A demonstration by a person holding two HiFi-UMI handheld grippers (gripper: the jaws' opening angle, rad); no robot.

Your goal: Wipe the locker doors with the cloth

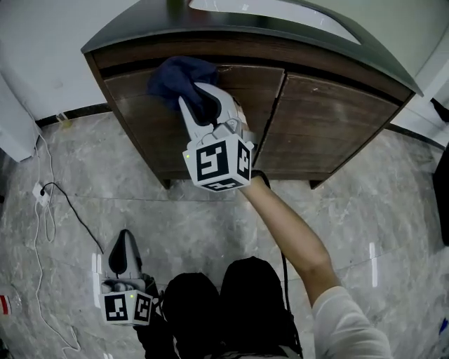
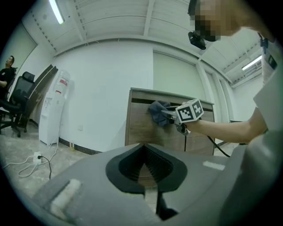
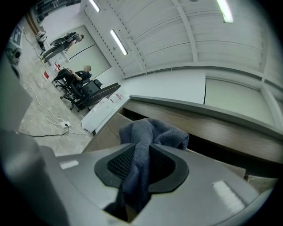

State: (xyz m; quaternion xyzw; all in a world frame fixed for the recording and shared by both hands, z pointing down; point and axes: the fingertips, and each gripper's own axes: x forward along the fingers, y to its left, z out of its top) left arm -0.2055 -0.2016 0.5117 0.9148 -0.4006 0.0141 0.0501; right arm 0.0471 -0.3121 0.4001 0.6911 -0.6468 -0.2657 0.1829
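Nearest the head camera: left claw (image 1: 126, 242) hangs low by the knee over the grey marble floor (image 1: 84, 203), well apart from the work. Further out, right claw (image 1: 202, 98) reaches to the locker with the dark blue cloth (image 1: 175, 77) bunched against the top of the left door (image 1: 147, 133), close to the vertical seam with the right door (image 1: 330, 119); it looks to be in contact. Both doors are flat, stiff brown wood-grain panels under a dark grey curved top (image 1: 210, 21) that overhangs them. Left gripper view: jaws together, nothing between them, pointing level at the locker from a distance. Right gripper view: ribbed pads clamped on a fold of the cloth, with a thick wad sticking out ahead of the tips and a tail hanging below. My read on handling: fluffy terry-type fabric, light, limp, compressible, not fragile, and the nap should grab on ribbed pads rather than slip. Best hold is mid-bunch as now, so the wad takes the door and not the hard tips. The loose tail may drag along.
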